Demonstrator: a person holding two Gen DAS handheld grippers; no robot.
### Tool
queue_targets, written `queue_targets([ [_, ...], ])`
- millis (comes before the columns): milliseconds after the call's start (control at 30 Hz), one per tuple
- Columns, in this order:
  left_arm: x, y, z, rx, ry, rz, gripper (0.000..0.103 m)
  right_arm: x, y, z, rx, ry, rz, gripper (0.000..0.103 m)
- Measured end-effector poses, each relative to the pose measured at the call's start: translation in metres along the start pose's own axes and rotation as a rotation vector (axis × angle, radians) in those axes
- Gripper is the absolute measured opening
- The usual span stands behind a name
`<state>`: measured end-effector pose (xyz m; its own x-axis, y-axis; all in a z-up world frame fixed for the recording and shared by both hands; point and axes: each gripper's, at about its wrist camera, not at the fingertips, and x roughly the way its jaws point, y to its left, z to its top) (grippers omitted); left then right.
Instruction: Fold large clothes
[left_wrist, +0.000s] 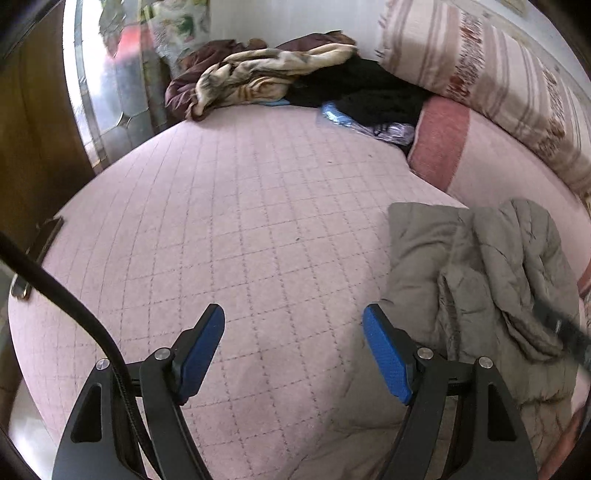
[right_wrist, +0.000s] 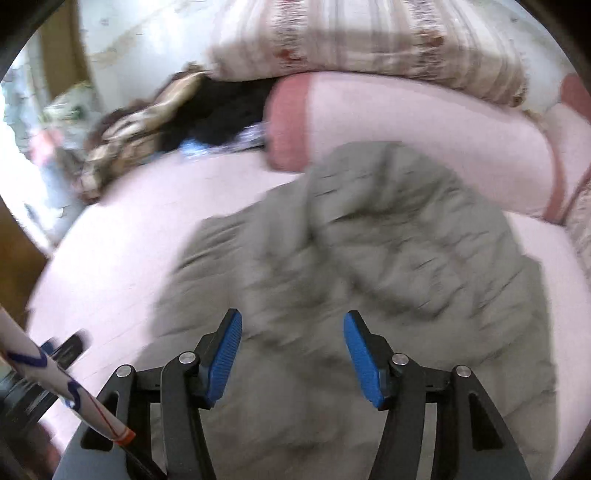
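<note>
With the grey padded jacket (right_wrist: 369, 236) lying rumpled on the bed (left_wrist: 240, 206), the left gripper (left_wrist: 293, 350) and right gripper (right_wrist: 291, 354) both have their fingers apart and empty, so a pinch could gather several bunched layers and skew the fold.

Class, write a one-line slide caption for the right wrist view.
Open right gripper above a crumpled grey padded jacket on a pink bed cover.

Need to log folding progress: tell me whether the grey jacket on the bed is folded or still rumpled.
Rumpled, not folded: the grey jacket lies bunched in uneven creases and overlapping flaps on the pink bedspread.
</note>
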<state>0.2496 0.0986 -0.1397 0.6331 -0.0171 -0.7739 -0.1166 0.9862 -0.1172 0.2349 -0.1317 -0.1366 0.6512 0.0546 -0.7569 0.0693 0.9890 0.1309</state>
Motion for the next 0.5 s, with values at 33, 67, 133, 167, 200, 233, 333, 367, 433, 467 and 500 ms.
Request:
queue_targets([
  [33,0.001,0.002,0.0,-0.012,0.006,-0.001,0.076,0.008,0.009,-0.004,-0.018,0.036,0.023,0.046],
  [67,0.002,0.003,0.0,-0.018,0.011,-0.003,0.076,0.021,0.018,-0.008,-0.04,0.079,0.03,0.034],
  [133,0.002,0.004,0.0,-0.017,0.015,-0.004,0.076,0.047,0.028,-0.012,-0.063,0.117,-0.012,0.024],
  [167,0.002,0.004,-0.001,-0.015,0.013,-0.001,0.076,0.06,0.032,-0.008,-0.057,0.112,-0.046,0.023],
  [200,0.002,0.003,-0.001,-0.012,0.011,0.003,0.076,0.065,0.033,-0.002,-0.047,0.103,-0.06,0.023],
  [233,0.003,0.003,-0.001,-0.01,0.009,0.005,0.076,0.072,0.036,0.008,-0.032,0.091,-0.076,0.023],
  [333,0.006,0.001,0.0,-0.01,0.013,-0.002,0.076,0.091,0.042,0.029,-0.017,0.077,-0.125,0.023],
  [367,0.008,0.0,0.001,-0.006,0.016,-0.002,0.076,0.1,0.044,0.036,-0.023,0.08,-0.157,0.023],
  [433,0.01,-0.003,0.001,0.009,0.019,0.001,0.076,0.108,0.046,0.041,-0.038,0.087,-0.196,0.023],
  [467,0.01,-0.004,0.001,0.014,0.019,0.001,0.076,0.105,0.047,0.045,-0.039,0.089,-0.202,0.023],
  [500,0.01,-0.006,0.001,0.019,0.018,0.0,0.076,0.099,0.049,0.049,-0.035,0.083,-0.19,0.023],
])
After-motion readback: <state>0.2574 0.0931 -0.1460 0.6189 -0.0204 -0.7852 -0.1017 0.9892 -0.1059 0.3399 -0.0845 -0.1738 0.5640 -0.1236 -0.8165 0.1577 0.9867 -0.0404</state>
